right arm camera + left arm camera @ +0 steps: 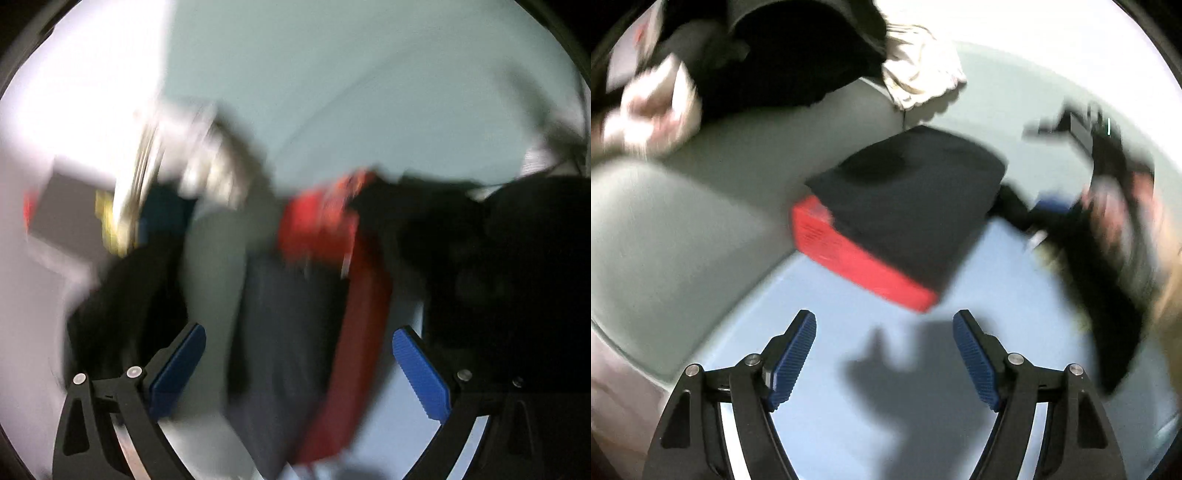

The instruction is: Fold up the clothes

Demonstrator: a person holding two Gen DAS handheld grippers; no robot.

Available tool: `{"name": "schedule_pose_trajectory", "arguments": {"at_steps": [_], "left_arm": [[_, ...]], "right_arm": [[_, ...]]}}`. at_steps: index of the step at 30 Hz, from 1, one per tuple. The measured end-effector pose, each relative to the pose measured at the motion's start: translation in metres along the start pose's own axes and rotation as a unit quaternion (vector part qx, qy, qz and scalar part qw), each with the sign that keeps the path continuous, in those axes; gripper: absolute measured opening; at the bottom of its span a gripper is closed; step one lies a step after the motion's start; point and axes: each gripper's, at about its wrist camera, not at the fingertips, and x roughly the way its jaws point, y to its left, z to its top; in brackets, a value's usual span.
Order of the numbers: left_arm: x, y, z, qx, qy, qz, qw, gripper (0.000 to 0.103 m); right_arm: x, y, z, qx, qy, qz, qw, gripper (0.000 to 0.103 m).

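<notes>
A folded stack, a dark garment (908,199) on top of a red one (857,258), lies on the light blue surface (820,406) ahead of my left gripper (884,321), which is open and empty above it. The other gripper (1108,192) shows blurred at the right of the left wrist view. In the blurred right wrist view my right gripper (299,339) is open, with the dark and red folded clothes (332,302) between and beyond its fingers; I cannot tell if it touches them.
A grey cushion (701,229) lies left of the stack. A black garment pile (798,55) and pale crumpled clothes (919,74) lie behind, more pale cloth (653,107) at the left. A black garment (517,277) fills the right of the right wrist view.
</notes>
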Motion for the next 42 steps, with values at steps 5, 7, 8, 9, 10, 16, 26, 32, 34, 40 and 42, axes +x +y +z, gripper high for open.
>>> {"name": "schedule_pose_trajectory", "arguments": {"at_steps": [5, 7, 8, 9, 10, 16, 26, 32, 34, 40, 42], "left_arm": [[-0.012, -0.008, -0.006, -0.051, 0.008, -0.022, 0.9984, 0.077], [-0.018, -0.011, -0.012, -0.047, 0.009, -0.015, 0.9987, 0.077], [-0.022, -0.01, -0.016, -0.046, 0.012, -0.012, 0.9988, 0.077], [-0.025, -0.007, -0.018, -0.047, 0.017, -0.009, 0.9987, 0.077], [-0.028, -0.003, -0.021, -0.049, 0.02, -0.005, 0.9986, 0.077], [-0.045, 0.025, -0.034, -0.099, 0.019, 0.016, 0.9948, 0.077], [-0.043, 0.033, -0.051, -0.153, 0.04, -0.02, 0.9873, 0.077], [-0.042, 0.032, -0.042, -0.121, 0.053, -0.01, 0.9912, 0.077], [-0.035, 0.035, -0.038, -0.123, 0.075, -0.024, 0.9893, 0.077], [0.0, 0.022, 0.004, -0.089, 0.215, -0.139, 0.9627, 0.077], [0.011, 0.007, 0.033, -0.038, 0.267, -0.157, 0.9501, 0.077]], "right_arm": [[0.028, 0.035, -0.026, -0.094, 0.043, -0.03, 0.994, 0.101], [0.041, 0.042, -0.02, -0.095, 0.041, -0.032, 0.994, 0.101], [0.049, 0.045, -0.014, -0.092, 0.042, -0.033, 0.994, 0.101], [0.059, 0.049, -0.01, -0.089, 0.045, -0.035, 0.994, 0.101], [0.067, 0.053, -0.006, -0.086, 0.055, -0.042, 0.994, 0.101], [0.066, 0.057, -0.002, -0.092, 0.038, -0.08, 0.992, 0.1], [0.04, 0.035, -0.029, -0.091, 0.071, -0.009, 0.993, 0.085], [0.088, 0.043, -0.024, -0.085, 0.089, -0.035, 0.992, 0.08], [0.098, 0.053, -0.021, -0.097, 0.088, -0.042, 0.991, 0.082], [0.117, 0.069, -0.007, -0.131, 0.091, -0.096, 0.983, 0.089], [0.106, 0.064, -0.015, -0.14, 0.095, -0.099, 0.981, 0.091]]}}
